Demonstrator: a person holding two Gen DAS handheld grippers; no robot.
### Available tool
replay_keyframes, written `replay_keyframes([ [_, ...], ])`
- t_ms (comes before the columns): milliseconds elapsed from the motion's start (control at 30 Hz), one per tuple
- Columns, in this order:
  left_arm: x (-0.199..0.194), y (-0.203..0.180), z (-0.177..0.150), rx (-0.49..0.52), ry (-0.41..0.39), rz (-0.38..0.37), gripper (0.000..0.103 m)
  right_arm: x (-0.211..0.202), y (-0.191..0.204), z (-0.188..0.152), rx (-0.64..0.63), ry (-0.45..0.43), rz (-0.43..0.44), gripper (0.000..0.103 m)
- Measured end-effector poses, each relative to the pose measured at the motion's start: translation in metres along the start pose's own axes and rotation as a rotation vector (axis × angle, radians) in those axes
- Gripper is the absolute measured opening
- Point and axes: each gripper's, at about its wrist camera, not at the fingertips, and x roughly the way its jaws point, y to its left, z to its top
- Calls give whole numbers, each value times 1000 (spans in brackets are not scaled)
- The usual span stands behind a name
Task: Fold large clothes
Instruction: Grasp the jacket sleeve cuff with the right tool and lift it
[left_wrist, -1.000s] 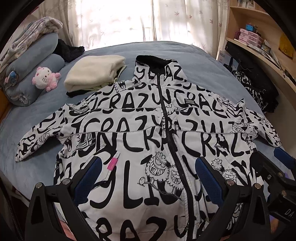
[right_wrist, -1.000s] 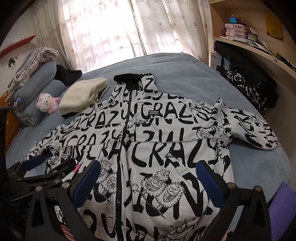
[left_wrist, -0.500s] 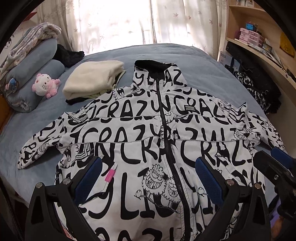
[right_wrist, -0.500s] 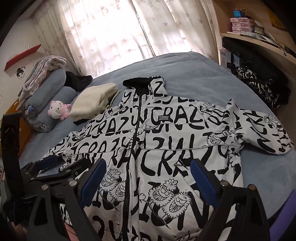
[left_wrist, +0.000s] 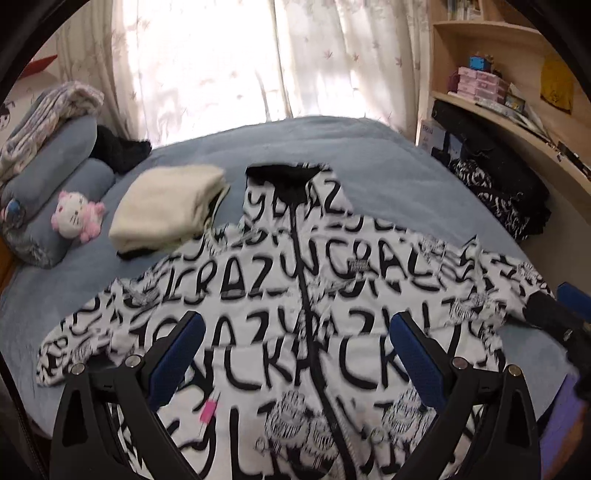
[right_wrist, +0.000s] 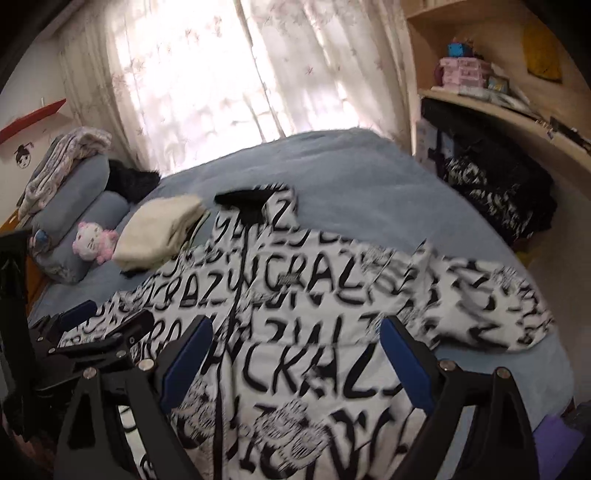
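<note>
A white zip-up jacket (left_wrist: 295, 306) printed all over with black lettering and cartoon figures lies front-up and spread flat on a blue-covered bed (left_wrist: 369, 155), directly below and ahead of both tools, its black collar at the far end and a sleeve reaching out to each side. The left gripper (left_wrist: 295, 354) hangs above the lower chest of the jacket, the zipper running between its blue pads (left_wrist: 177, 354); the jaws stand wide with nothing between them. The right gripper (right_wrist: 295, 354) hangs beside it over the same region, jaws likewise wide and empty after narrowing slightly a moment ago; the pads touch no fabric. Left of the left gripper and beyond it, just beside the jacket's shoulder, rests a folded cream garment (left_wrist: 170, 206). Further left sits a pink-and-white plush cat (left_wrist: 77, 218) against rolled blue bolsters (left_wrist: 55, 173). Straight ahead, past the collar, hang pale curtains (left_wrist: 229, 66); to the right of both tools stand wooden shelves (left_wrist: 509, 74).
</note>
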Motion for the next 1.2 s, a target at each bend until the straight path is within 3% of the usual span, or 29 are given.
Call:
replay_keyframes([
  [333,26,-29,65,-18,-87,0,100,-14,-65,55,39,-140,-172,93],
  [467,53,-52,83,-1,-94,-11,100,-1,-105,62,71,-145,-247,92],
  [567,79,-73,88,18,-92,-12,100,18,-151,63,151,-105,-290,92],
  [700,127,-106,83,58,-39,6,100,46,-216,53,260,-15,-364,83],
  [933,194,-146,47,38,63,-49,100,63,-345,13,573,114,-394,81],
  [1067,209,-172,30,64,86,-68,100,61,-392,-14,703,155,-395,81],
  [1200,224,-197,21,78,149,-127,100,67,-412,-38,776,198,-379,81],
])
